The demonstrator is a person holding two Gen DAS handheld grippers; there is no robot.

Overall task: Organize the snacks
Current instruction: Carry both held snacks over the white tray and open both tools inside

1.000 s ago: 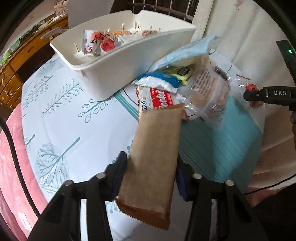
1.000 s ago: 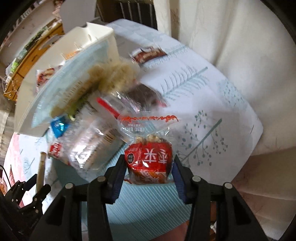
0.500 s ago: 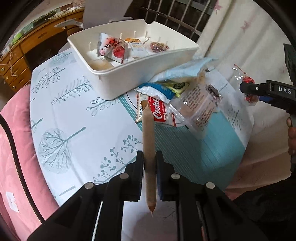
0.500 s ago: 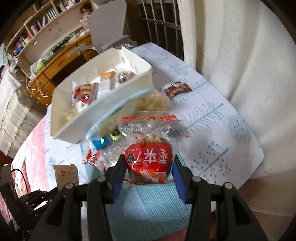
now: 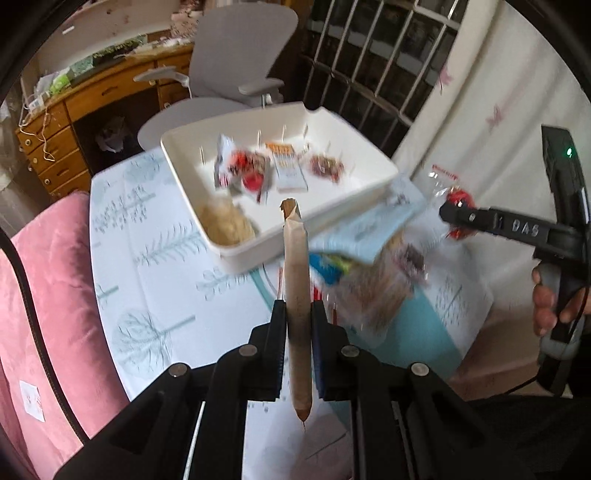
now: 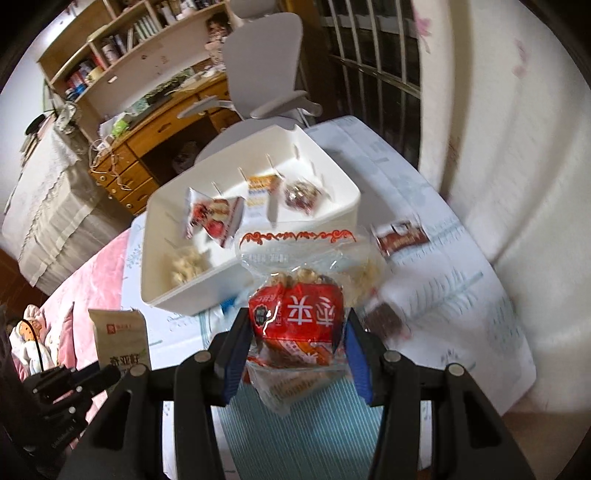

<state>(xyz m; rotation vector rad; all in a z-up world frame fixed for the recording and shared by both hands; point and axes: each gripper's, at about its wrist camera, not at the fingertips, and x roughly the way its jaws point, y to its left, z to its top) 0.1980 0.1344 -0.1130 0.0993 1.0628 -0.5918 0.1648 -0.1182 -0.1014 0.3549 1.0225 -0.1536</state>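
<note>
Both jaws are closed on snacks: our left gripper (image 5: pixel 298 325) pinches a flat brown paper packet (image 5: pixel 296 295) edge-on, our right gripper (image 6: pixel 295 347) a red-labelled clear bag (image 6: pixel 297 314), both lifted above the desk (image 5: pixel 155 295) toward the white plastic divided bin (image 6: pixel 332 218), probably for sorting.

Grey office chair (image 5: pixel 236 70) by wooden desk (image 6: pixel 155 125), bookshelf (image 6: pixel 122 33) above, pink sofa (image 5: pixel 48 295) nr table

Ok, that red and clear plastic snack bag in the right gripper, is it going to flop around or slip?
The red and clear plastic snack bag probably flops: its clear top stands crinkled above the jaws and its bottom sags below. It looks light. The glossy film may slip, though the right gripper pinches its filled middle.
</note>
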